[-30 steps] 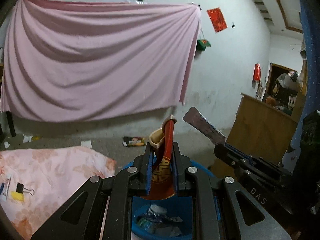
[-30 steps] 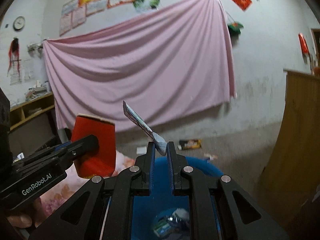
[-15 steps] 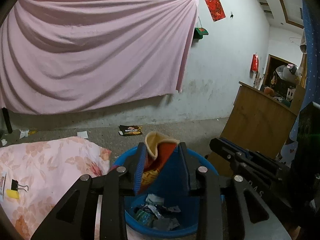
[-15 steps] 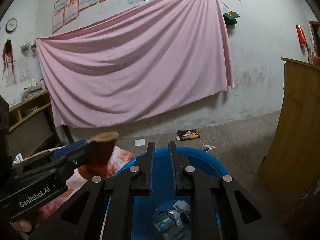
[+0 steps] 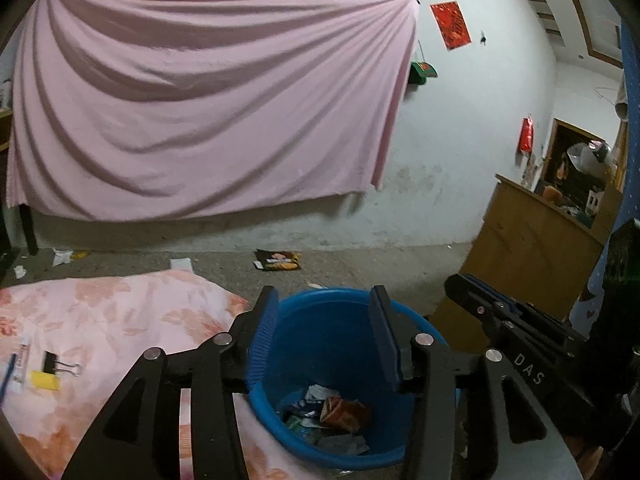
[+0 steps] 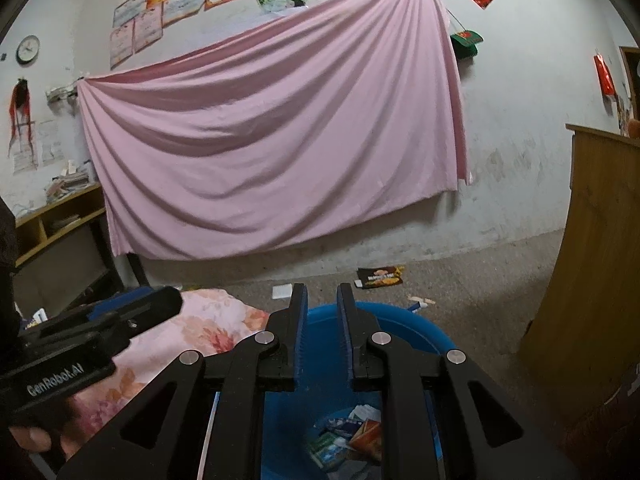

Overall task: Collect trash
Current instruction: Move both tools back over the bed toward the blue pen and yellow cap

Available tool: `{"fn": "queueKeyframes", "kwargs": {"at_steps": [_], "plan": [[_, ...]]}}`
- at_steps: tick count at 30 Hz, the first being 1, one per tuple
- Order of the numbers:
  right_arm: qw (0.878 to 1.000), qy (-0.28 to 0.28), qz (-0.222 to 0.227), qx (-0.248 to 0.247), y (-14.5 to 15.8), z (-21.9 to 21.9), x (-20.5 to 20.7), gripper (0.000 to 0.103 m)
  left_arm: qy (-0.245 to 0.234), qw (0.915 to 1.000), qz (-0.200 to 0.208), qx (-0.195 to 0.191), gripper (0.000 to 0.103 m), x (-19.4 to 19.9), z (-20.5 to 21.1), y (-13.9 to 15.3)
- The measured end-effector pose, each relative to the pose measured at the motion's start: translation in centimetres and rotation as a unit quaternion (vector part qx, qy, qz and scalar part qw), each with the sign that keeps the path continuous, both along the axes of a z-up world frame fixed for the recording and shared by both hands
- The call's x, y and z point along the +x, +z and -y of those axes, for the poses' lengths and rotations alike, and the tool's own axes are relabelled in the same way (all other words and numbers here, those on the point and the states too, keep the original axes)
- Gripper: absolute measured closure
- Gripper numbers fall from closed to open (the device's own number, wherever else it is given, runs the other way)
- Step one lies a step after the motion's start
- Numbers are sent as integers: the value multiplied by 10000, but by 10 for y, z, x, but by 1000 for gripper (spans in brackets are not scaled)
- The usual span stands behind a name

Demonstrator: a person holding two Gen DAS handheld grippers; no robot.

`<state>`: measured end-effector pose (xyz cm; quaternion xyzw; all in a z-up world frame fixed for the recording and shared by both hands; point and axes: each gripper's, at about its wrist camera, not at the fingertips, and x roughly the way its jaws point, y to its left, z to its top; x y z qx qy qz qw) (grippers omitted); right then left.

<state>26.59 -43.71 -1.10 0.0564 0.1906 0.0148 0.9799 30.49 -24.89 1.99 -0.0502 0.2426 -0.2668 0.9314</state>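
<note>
- Your left gripper (image 5: 324, 332) is hanging over the blue bin (image 5: 412, 322) with its jaws spread; they've just been opening and nothing's between them now.
- Your right gripper (image 6: 322, 330) is sitting beside it over the same bin, jaws a little apart and empty.
- The crumpled red carton (image 5: 345, 413) is lying at the bottom of the bin on the other wrappers.
- Loose trash is waiting on the floor: a dark snack wrapper (image 5: 278, 260) and a white paper scrap (image 5: 181, 264) near the wall.
- I'm guessing that wrapper is going to be feather-light, floppy and slick, so you're better off pinching a raised edge or corner.
</note>
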Motion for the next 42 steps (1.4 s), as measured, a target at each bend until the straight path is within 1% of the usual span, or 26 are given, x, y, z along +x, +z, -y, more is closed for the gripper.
{"fn": "queueKeyframes", "kwargs": {"at_steps": [1,2,3,4,5,6,7,9,10,11,12,13,14,15,16,19,20,21,22,25,28,34,36,38,42], "plan": [[10000,28,45,16,2,-2,0,88,59,10000,34,21,62,-1,-5,3],[9999,62,97,33,4,-4,0,85,121,9999,71,44,61,-2,-10,5],[9998,104,177,51,7,-7,0,78,220,9997,122,56,58,-4,-19,10],[9996,139,247,62,10,-11,0,75,296,9994,156,45,54,-6,-26,13],[9992,191,334,74,13,-15,-1,72,378,9991,197,16,47,-8,-33,17],[9987,256,429,79,16,-20,-2,69,483,9985,252,-31,45,-10,-42,21],[9980,328,533,71,19,-27,-3,68,588,9978,310,-73,44,-13,-53,25],[9968,425,672,79,24,-37,-3,58,785,9961,392,-69,43,-17,-70,32],[9956,501,780,107,28,-44,-4,55,924,9947,452,-57,41,-21,-81,35],[9948,544,854,121,30,-49,-5,52,1042,9933,500,-57,30,-24,-90,37],[9938,590,937,127,33,-55,-6,48,1221,9908,575,-102,18,-28,-105,41],[9920,671,1056,134,36,-62,-7,44,1355,9886,638,-169,14,-32,-115,43],[9908,725,1135,152,38,-67,-7,35,1556,9848,728,-261,8,-37,-129,45],[9887,798,1254,191,40,-74,-10,29,1692,9820,785,-303,4,-40,-137,46],[9868,852,1356,235,43,-79,-11,27,1881,9776,872,-348,3,-46,-150,48],[9799,1094,1627,367,47,-97,-15,19,2236,9669,1171,-364,2,-61,-180,51],[9782,1142,1691,377,48,-103,-17,13,2342,9630,1287,-347,2,-67,-190,52],[9764,1199,1756,383,48,-109,-19,5,2403,9603,1373,-343,2,-72,-199,52],[9737,1281,1843,397,49,-116,-20,0,2458,9580,1439,-344,2,-76,-206,53],[9671,1455,2035,469,49,-132,-25,0,2668,9494,1627,-323,2,-90,-230,54],[9619,1660,2133,408,48,-150,-26,0,2856,9416,1763,-270,2,-100,-249,54],[9547,1920,2268,175,40,-182,-24,0,3122,9311,1886,-41,2,-109,-278,45],[9538,1989,2250,44,35,-191,-20,0,3126,9303,1920,45,2,-109,-281,38],[9544,2072,2147,-64,30,-199,-13,0,3096,9318,1887,155,2,-107,-285,30],[9593,2216,1741,-182,20,-209,3,0,3017,9390,1638,223,2,-97,-293,13]]}}
